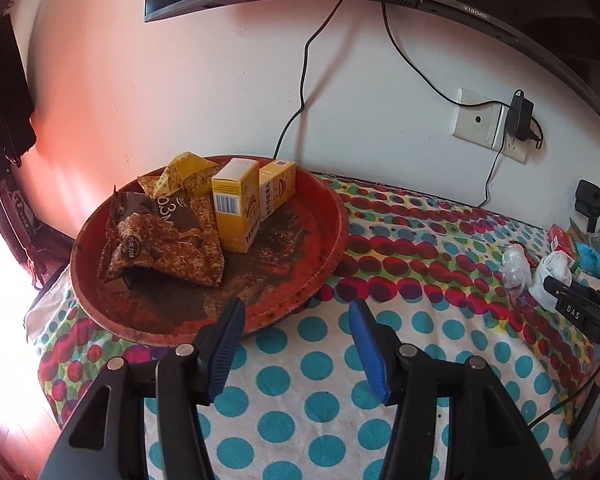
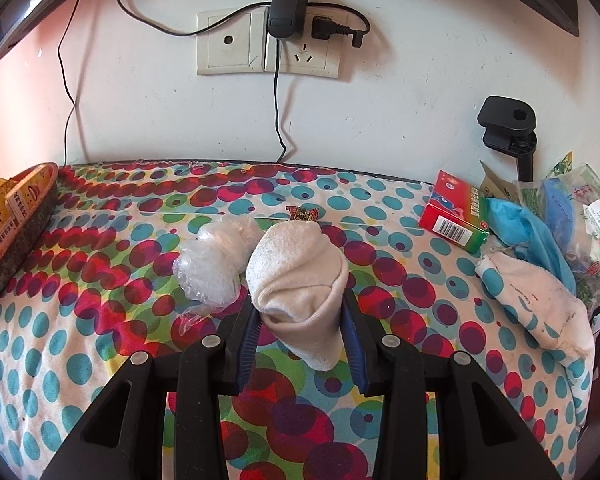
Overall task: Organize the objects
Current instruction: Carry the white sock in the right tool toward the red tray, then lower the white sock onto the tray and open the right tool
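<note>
Right wrist view: right gripper (image 2: 300, 316), tilted down, pinches the rolled sock (image 2: 300, 276); left gripper (image 1: 296, 322) spread, holding nothing.

A spotted cloth (image 2: 380, 280) covers the worktop. On it rest a red tray (image 1: 332, 216) at the left, a crumpled plastic bag (image 2: 212, 272), a red-green box (image 2: 456, 216) and blue bags (image 2: 520, 224) at the right.
</note>
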{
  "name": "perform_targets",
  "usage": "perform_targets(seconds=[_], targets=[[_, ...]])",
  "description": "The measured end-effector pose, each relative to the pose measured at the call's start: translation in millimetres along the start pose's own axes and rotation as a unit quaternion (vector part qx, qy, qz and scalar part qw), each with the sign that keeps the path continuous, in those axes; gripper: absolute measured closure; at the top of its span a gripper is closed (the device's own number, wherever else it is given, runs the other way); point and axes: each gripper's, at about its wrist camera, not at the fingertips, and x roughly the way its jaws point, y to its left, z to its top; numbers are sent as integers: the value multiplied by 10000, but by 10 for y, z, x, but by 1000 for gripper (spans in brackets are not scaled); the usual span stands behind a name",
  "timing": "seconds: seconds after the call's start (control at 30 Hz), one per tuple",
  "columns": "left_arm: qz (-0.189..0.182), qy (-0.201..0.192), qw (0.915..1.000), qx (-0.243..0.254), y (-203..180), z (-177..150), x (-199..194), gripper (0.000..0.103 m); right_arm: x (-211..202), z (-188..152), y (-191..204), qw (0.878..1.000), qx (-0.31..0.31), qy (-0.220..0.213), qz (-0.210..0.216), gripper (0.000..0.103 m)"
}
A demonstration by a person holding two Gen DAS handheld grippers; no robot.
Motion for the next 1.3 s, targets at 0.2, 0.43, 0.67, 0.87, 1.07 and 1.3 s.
perform_targets(seconds=[0.2,0.43,0.67,0.87,1.07,1.3], targets=[[28,-71,9998,-166,162,45,34,47,14,1,50,9998,-124,57,-127,66],[157,-108,9993,-328,293,68,44,47,-112,75,148,9999,-110,-7,34,66],[369,-200,9973,-596,481,102,11,47,-403,293,587,9969,-287,-279,677,66],[464,-443,9929,-1001,682,128,-98,47,-664,464,1325,9855,-798,-487,1419,66],[581,-514,9888,-1274,816,130,-130,46,-764,538,2078,9685,-1224,-415,2128,66],[727,-543,9827,-1612,980,121,-138,46,-709,529,2686,9539,-1594,-172,2536,66]])
